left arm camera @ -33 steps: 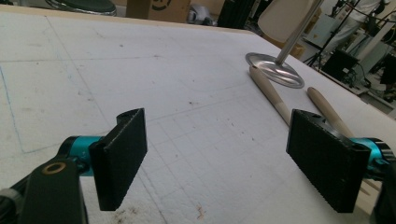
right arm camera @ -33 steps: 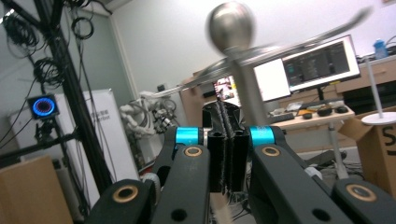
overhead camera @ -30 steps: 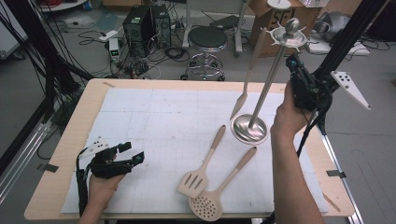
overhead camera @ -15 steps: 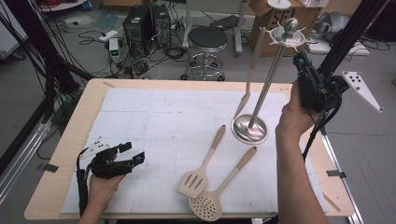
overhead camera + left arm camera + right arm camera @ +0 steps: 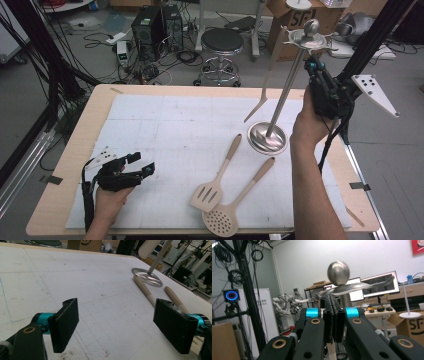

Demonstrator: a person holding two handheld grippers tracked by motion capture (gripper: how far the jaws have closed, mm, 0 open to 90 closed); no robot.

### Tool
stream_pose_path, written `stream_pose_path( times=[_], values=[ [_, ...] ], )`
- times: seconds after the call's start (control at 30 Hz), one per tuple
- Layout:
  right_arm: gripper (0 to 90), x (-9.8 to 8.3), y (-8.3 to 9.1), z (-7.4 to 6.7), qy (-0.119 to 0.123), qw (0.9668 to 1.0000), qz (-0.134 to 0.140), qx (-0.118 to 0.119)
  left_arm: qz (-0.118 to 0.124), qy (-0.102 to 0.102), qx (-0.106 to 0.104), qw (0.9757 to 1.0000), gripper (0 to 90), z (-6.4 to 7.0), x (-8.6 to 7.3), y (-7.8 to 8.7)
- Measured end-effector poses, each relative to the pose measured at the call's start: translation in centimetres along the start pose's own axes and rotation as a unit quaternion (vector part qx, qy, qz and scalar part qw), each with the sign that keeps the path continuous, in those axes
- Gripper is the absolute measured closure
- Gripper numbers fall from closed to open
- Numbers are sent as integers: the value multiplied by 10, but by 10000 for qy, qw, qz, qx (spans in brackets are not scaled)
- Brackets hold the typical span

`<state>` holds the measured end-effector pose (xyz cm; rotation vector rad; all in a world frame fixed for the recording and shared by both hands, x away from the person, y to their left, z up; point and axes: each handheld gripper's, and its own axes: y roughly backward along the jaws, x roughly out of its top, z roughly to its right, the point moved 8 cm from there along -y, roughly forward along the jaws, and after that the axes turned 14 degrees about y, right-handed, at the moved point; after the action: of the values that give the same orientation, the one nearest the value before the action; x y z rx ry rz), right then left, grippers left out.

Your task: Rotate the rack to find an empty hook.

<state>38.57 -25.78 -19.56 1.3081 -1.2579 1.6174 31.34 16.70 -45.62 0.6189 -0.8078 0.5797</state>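
A metal utensil stand [image 5: 287, 90] rises from a round base [image 5: 267, 137] on the right of the white mat [image 5: 165, 125]. A wooden-handled utensil [image 5: 267, 80] hangs from its top on the left side. My right gripper [image 5: 314, 67] is held high beside the stand's top, jaws shut; in the right gripper view the pads [image 5: 332, 300] meet just under the stand's ball [image 5: 338, 272]. A beige strip shows below them, and I cannot tell what it is. A slotted turner [image 5: 210, 190] and a skimmer [image 5: 222, 220] lie on the mat. My left gripper [image 5: 142, 164] rests open at the lower left, with nothing between its jaws [image 5: 116, 325].
The mat covers a wooden table [image 5: 75, 165]. Behind it stand a stool [image 5: 222, 42], computer cases and cables on the floor. A black frame post runs up at the right, close behind my right hand. The stand's base [image 5: 146, 277] and two handles lie ahead of the left gripper.
My right gripper has shifted only slightly beside the stand's top. The left gripper and the utensils on the mat have stayed put.
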Motion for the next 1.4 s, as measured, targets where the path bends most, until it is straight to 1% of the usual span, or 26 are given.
stream_pose_path(
  times=[0.13, 0.3, 0.4, 0.53, 0.57, 0.6, 0.8, 0.87, 0.93, 1.03, 1.1, 1.13, 1.2, 1.27, 1.33, 1.4],
  values=[
    [900, 0, -4, -5, 34, 10000, -24, 49, -1, 9, -7, 10000, 210, 0, 0, 0],
    [900, -1, -8, -11, -10, 9999, -69, 93, 5, -19, -6, 10000, 211, 0, 0, 1],
    [900, -1, -11, -14, -2, 9999, -94, 134, 13, 10, -3, 10000, 210, -1, 0, 1],
    [900, -2, -19, -19, 18, 9997, -159, 179, 13, 2, -2, 10000, 210, -1, 0, 1],
    [900, -2, -21, -20, -15, 9997, -173, 185, 19, 18, -11, 10000, 210, 0, 1, 1],
    [900, -3, -22, -21, -13, 9996, -184, 192, 19, -1, 2, 10000, 210, -1, 1, 2],
    [900, -5, -31, -25, -39, 9994, -248, 220, 61, 48, 12, 10000, 210, -2, 1, 4],
    [900, -5, -33, -26, -33, 9993, -271, 248, 47, 10, 21, 10000, 211, -2, 1, 4],
    [900, -6, -35, -26, -47, 9991, -318, 265, 46, 14, 21, 10000, 210, -2, 1, 4],
    [900, -7, -33, -25, -50, 9993, -286, 231, 53, 23, 23, 10000, 211, -3, 2, 4],
    [900, -7, -27, -21, 12, 9998, -216, 32, 52, 22, 30, 10000, 211, -3, 2, 4],
    [900, -9, -25, -19, -53, 9998, -197, -11, 48, 36, 27, 10000, 211, -3, 1, 4],
    [900, -13, -22, -14, -151, 9996, -254, -45, 45, 40, 21, 10000, 211, -2, 1, 4],
    [900, -17, -18, -7, -195, 9994, -273, -126, 46, 43, 10, 10000, 211, -2, 1, 4],
    [900, -18, -13, 1, -293, 9991, -240, -209, 65, 58, 18, 10000, 211, -2, 1, 4],
    [900, -15, -7, 8, -422, 9986, -118, -304, 63, 60, 10, 10000, 211, -3, 1, 4]
  ],
)
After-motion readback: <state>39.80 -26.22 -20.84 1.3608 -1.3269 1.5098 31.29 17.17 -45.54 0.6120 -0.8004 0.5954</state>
